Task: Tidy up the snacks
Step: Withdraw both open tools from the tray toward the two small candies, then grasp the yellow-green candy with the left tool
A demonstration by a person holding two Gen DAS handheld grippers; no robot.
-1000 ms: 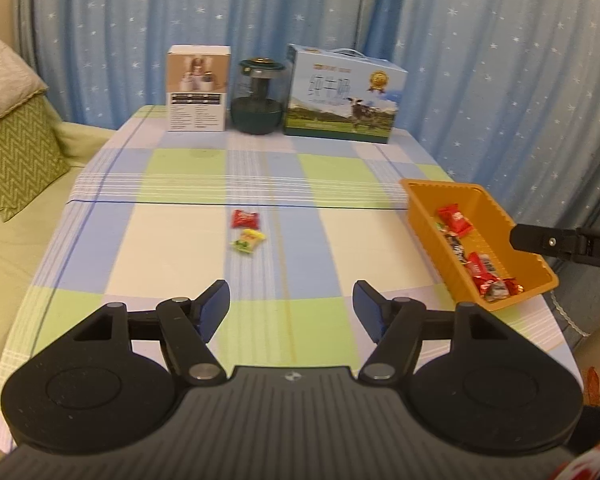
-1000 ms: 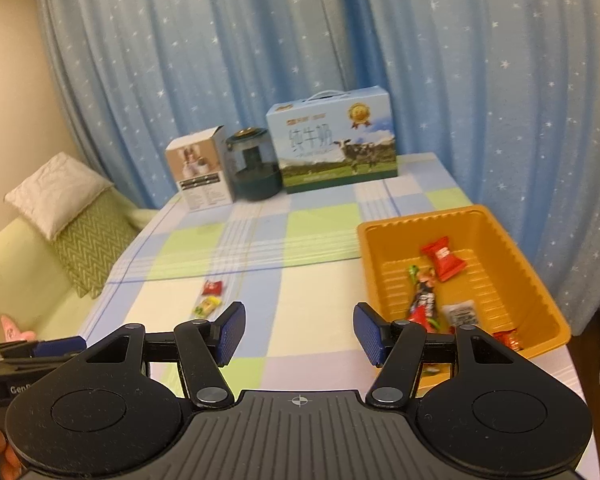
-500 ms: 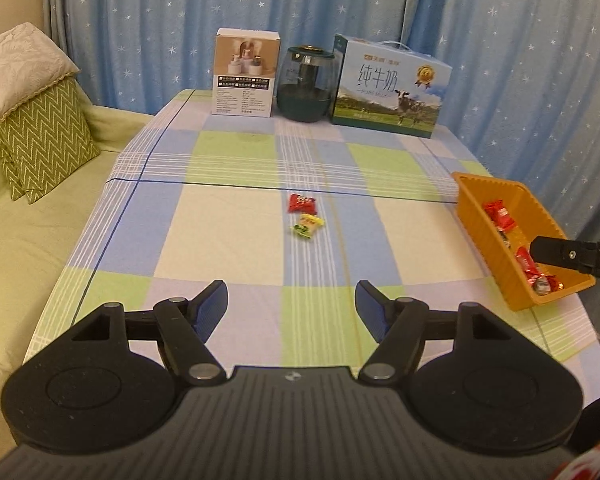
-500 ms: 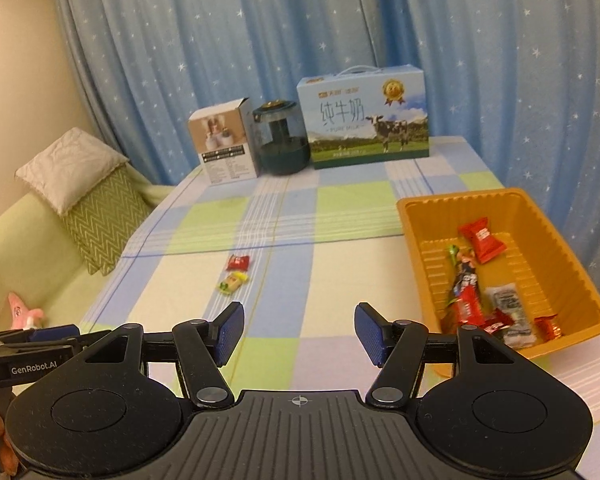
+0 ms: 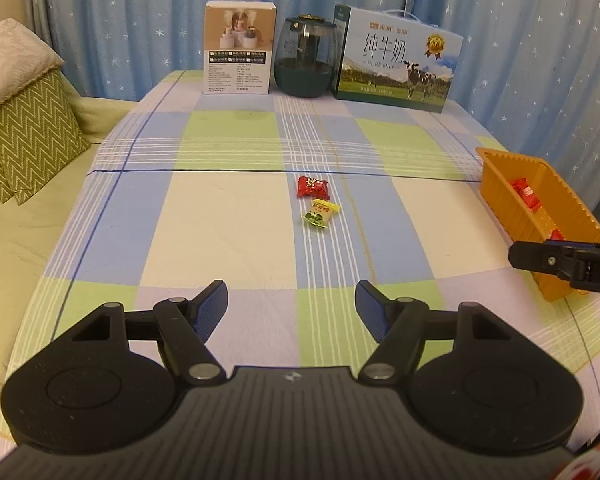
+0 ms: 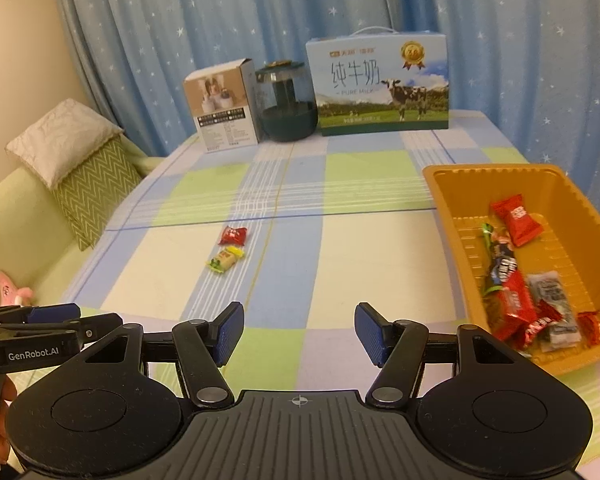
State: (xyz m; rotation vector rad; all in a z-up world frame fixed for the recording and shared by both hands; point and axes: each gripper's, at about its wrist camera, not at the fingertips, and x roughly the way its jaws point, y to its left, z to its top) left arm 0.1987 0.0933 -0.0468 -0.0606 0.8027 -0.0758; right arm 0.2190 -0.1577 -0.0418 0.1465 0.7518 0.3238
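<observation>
A red snack packet [image 5: 312, 187] and a yellow-green snack packet [image 5: 320, 213] lie side by side in the middle of the checked tablecloth; both also show in the right wrist view, red [image 6: 233, 235] and yellow-green [image 6: 225, 260]. An orange tray [image 6: 448, 200] with several wrapped snacks sits at the table's right edge, also in the left wrist view [image 5: 504, 196]. My left gripper [image 5: 291, 310] is open and empty, near the table's front, short of the two packets. My right gripper [image 6: 299, 332] is open and empty, left of the tray.
At the table's far edge stand a white carton [image 5: 239, 48], a dark green glass jar [image 5: 305, 63] and a blue milk box [image 5: 396, 60]. A green sofa with cushions [image 5: 24, 136] lies left of the table. Blue starred curtains hang behind.
Both grippers have moved closer to the table and the two loose packets, which now appear larger. Both stay open and empty.
</observation>
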